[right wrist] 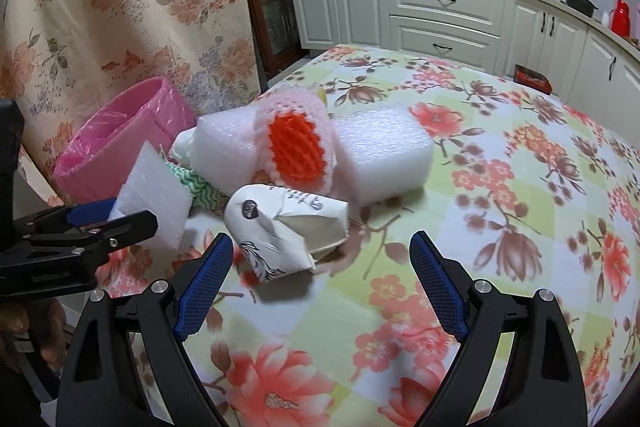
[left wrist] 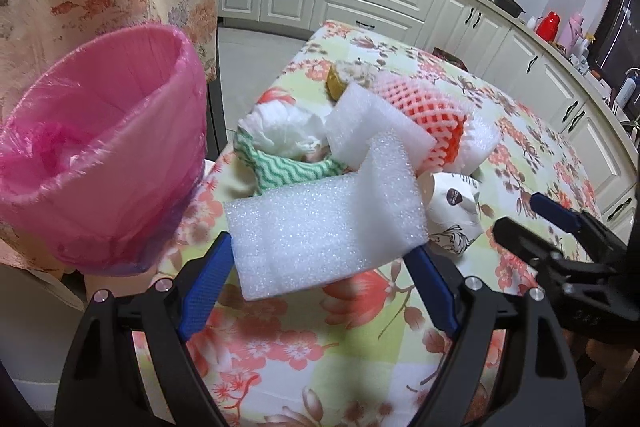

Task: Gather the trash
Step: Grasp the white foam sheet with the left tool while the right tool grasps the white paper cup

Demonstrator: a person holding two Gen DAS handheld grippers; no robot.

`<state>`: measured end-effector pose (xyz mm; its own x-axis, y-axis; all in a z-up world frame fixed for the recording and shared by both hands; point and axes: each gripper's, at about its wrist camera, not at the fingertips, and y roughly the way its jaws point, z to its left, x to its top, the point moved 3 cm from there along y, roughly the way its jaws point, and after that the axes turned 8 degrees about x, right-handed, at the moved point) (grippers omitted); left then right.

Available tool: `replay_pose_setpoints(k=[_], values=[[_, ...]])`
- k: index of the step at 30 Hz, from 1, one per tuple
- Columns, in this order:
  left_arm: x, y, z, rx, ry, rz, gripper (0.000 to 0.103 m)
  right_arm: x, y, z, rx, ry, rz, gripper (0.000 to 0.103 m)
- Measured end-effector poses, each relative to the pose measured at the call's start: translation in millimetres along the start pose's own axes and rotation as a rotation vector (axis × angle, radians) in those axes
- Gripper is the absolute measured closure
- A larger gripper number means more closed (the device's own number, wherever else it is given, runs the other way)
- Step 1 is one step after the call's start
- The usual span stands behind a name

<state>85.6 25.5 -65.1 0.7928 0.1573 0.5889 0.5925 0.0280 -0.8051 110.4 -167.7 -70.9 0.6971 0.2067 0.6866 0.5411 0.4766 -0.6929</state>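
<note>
My left gripper point(left wrist: 320, 246) is shut on a white foam sheet point(left wrist: 320, 223), a blue pad pressing each side edge, and holds it just above the floral tablecloth point(left wrist: 320, 347). In the right wrist view the same gripper point(right wrist: 132, 211) carries the foam sheet point(right wrist: 154, 195) at the left. A pink bag-lined bin point(left wrist: 100, 147) stands left of the table. My right gripper point(right wrist: 320, 239) is open low over the table. A crumpled paper cup point(right wrist: 280, 227) lies just ahead, beside its left finger. Behind it sits a red-and-pink foam fruit net point(right wrist: 298, 151).
More trash is heaped mid-table: a white foam block point(right wrist: 384, 155), crumpled tissue point(left wrist: 288, 131), a green wavy-striped cloth point(left wrist: 288, 167). A floral curtain point(right wrist: 120, 7) hangs behind the bin point(right wrist: 120, 139). Kitchen cabinets point(right wrist: 440, 11) line the far wall.
</note>
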Motion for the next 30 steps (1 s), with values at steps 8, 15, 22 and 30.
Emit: replay_pose_setpoints(k=[8,15,22,30], values=[[8,-10,16,0.011,-0.022,-0.027,0.021,5,22,10,-0.005,-0.028,0.032,0.018],[10,-12,24,0.008,-0.033,-0.034,0.021,7,38,16,-0.013,-0.031,0.057,0.018],[12,-11,29,0.005,-0.04,-0.033,0.021,1,55,17,-0.028,-0.037,0.091,0.018],[12,-13,31,0.003,-0.046,-0.035,0.021,2,54,19,-0.027,-0.043,0.094,0.028]])
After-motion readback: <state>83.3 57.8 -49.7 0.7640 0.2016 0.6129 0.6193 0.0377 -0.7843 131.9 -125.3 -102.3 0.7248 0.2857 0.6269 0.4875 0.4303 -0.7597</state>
